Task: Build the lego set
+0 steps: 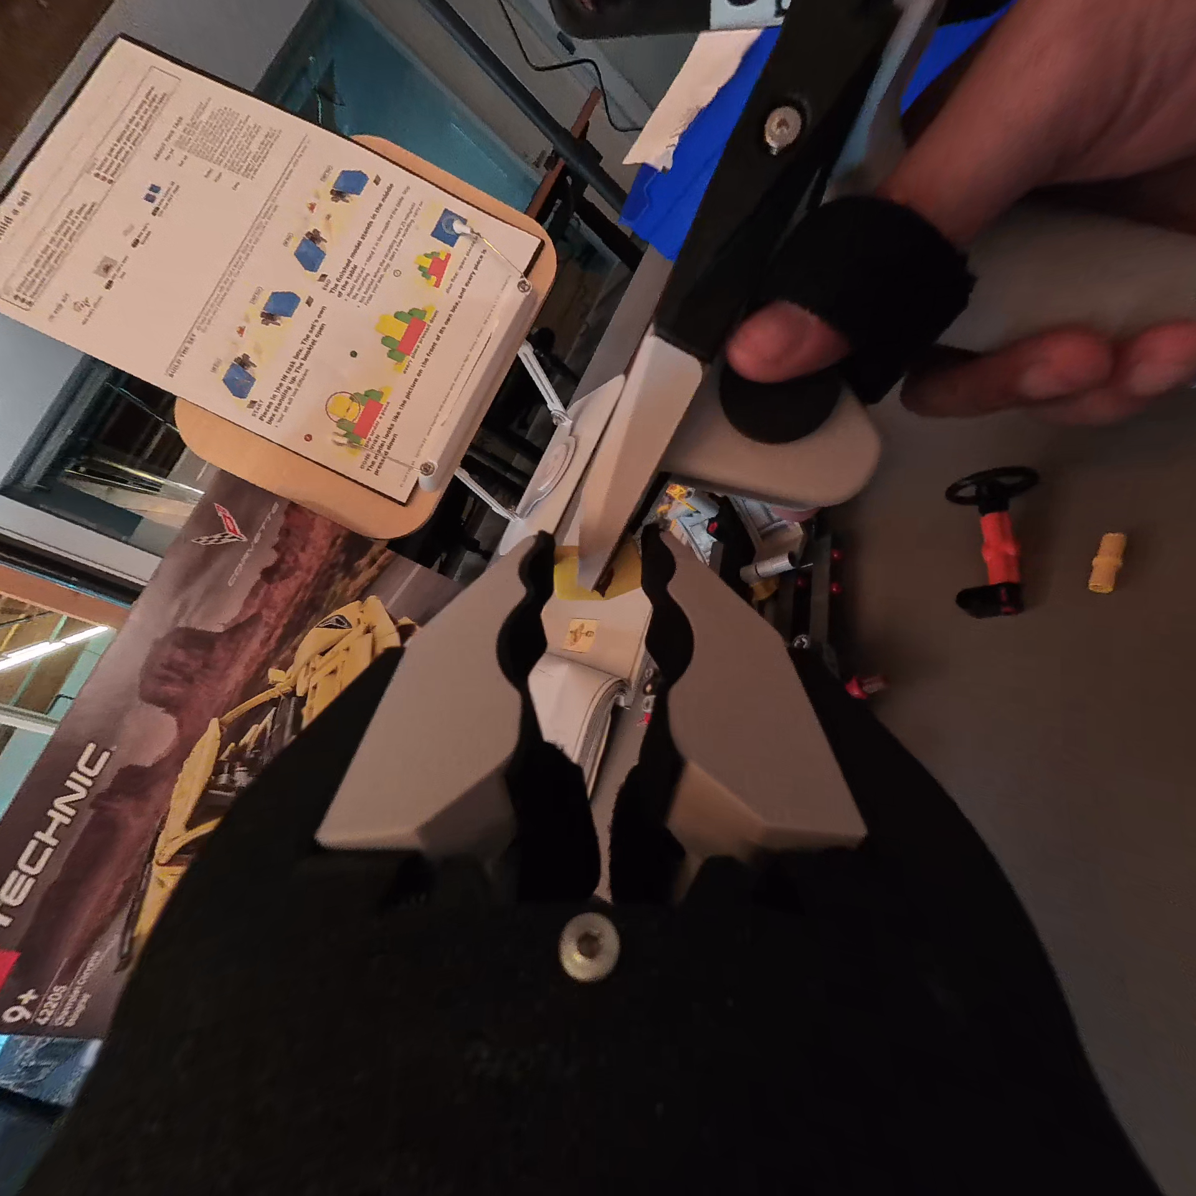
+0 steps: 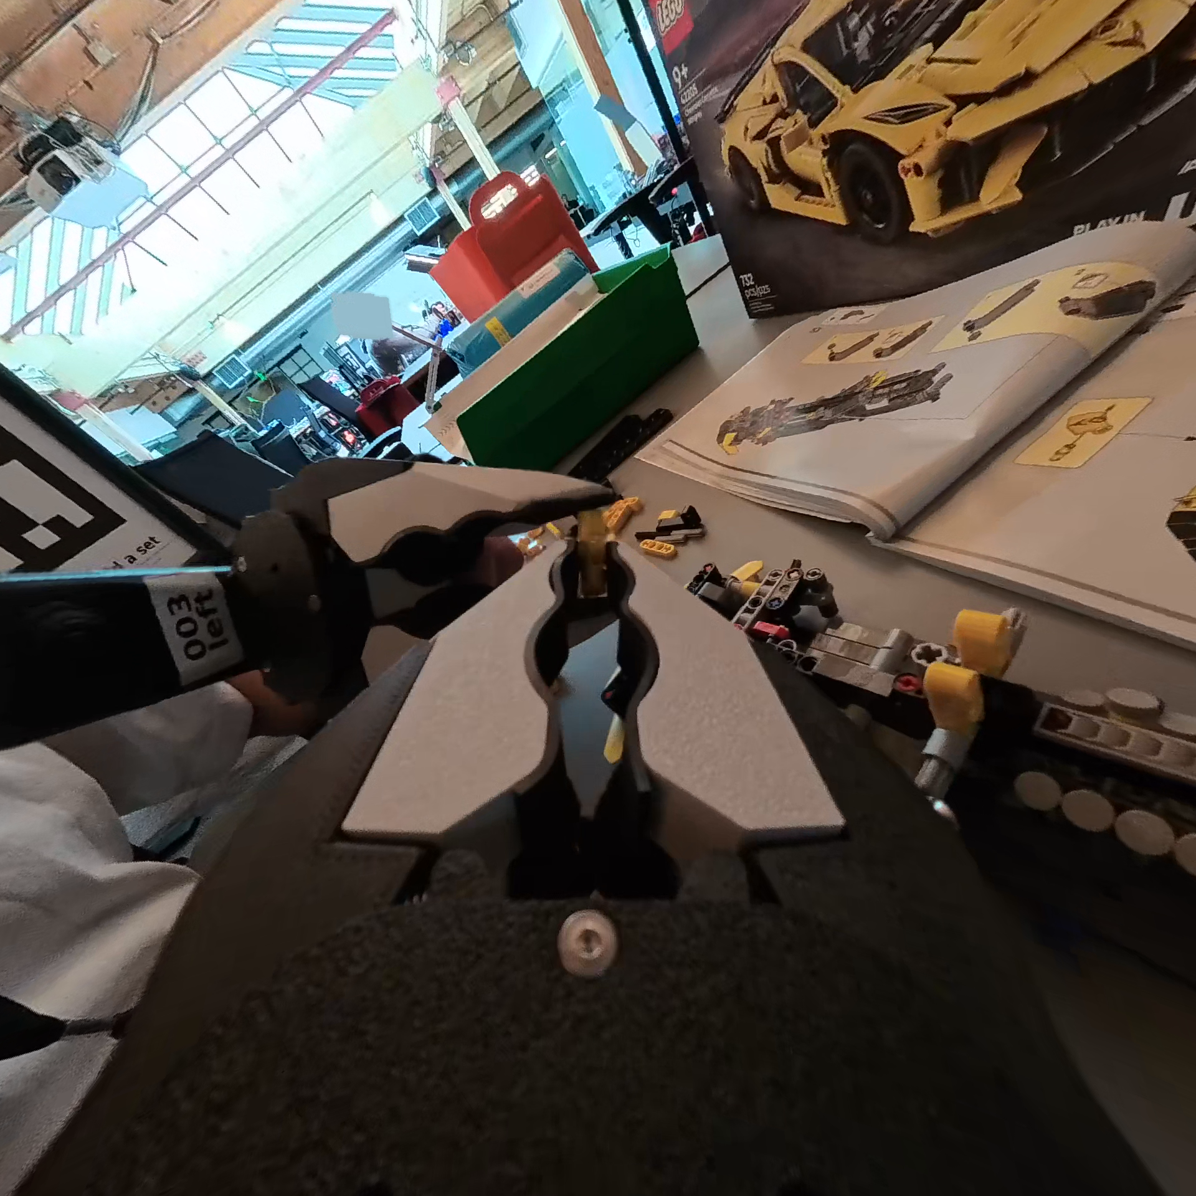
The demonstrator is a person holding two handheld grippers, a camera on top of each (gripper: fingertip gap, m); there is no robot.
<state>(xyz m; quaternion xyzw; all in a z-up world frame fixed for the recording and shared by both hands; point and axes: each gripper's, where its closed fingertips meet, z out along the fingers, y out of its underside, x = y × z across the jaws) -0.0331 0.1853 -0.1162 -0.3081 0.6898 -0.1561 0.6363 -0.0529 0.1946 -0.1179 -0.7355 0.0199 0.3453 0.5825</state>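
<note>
My right gripper (image 2: 590,550) clamps a small yellow lego piece (image 2: 590,542); my left gripper (image 1: 594,563), jaws apart, meets it; printed set box (image 2: 938,142) and open booklet (image 2: 958,414) lie behind.

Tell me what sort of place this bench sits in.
Probably a big shared workshop or lab hall, not a home. The right wrist view shows a high roof with skylights, rows of other work desks behind, and storage bins beside the open instruction booklet.
</note>
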